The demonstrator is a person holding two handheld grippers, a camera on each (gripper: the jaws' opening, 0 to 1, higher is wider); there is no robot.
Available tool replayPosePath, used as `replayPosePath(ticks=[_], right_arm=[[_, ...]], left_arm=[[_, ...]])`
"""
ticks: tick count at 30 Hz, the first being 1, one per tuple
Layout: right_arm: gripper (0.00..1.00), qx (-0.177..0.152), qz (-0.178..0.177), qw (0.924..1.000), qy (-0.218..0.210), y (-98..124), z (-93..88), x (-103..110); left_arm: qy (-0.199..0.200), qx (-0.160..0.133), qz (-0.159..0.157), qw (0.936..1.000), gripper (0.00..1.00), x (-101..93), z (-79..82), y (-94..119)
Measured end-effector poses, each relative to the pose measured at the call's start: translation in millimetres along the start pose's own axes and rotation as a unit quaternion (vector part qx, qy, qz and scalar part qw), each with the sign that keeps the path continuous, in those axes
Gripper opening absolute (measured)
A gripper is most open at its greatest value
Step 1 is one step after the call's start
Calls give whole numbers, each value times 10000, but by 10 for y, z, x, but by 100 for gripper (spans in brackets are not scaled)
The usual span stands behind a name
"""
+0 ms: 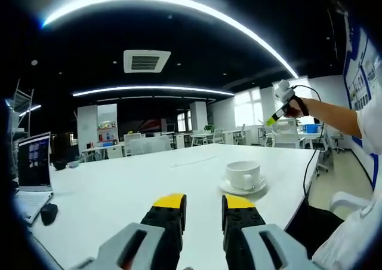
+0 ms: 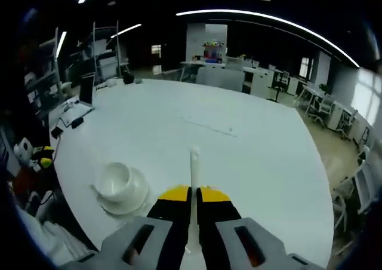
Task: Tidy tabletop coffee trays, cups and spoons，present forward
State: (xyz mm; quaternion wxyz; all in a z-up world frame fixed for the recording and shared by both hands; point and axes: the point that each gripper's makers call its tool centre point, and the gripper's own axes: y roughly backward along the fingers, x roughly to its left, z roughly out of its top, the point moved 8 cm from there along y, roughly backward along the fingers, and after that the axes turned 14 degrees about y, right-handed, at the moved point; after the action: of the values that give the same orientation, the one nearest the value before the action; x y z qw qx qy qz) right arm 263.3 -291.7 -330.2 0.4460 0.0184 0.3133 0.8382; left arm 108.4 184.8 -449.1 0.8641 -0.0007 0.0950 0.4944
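One white table (image 1: 149,180), dim open office

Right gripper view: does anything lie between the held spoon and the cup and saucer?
Nothing visible does. The right gripper is shut on the white spoon, and only bare white table separates it from the cup on its saucer.

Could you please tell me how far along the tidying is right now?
Done: the cup sits on its saucer on the table. In hand: the right hand-held gripper is shut on the spoon. Left: placing the spoon; the left hand-held gripper is open.
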Motion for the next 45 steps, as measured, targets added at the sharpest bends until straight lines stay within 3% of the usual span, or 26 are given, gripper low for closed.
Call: replayPosePath(ticks=[10, 22, 35, 45], right_arm=[[5, -331, 439, 9977, 385, -139, 308, 473], [5, -636, 889, 9922, 597, -484, 601, 955], [5, -814, 1183, 9882, 533, -777, 715, 1203], [5, -888, 1312, 9865, 427, -1031, 642, 1270]], left_arm=[[54, 2, -16, 10000, 26, -13, -41, -28], [64, -28, 27, 10000, 26, 9, -26, -36], [108, -15, 58, 9999, 26, 22, -44, 3], [146, -25, 81, 9999, 26, 19, -54, 16]])
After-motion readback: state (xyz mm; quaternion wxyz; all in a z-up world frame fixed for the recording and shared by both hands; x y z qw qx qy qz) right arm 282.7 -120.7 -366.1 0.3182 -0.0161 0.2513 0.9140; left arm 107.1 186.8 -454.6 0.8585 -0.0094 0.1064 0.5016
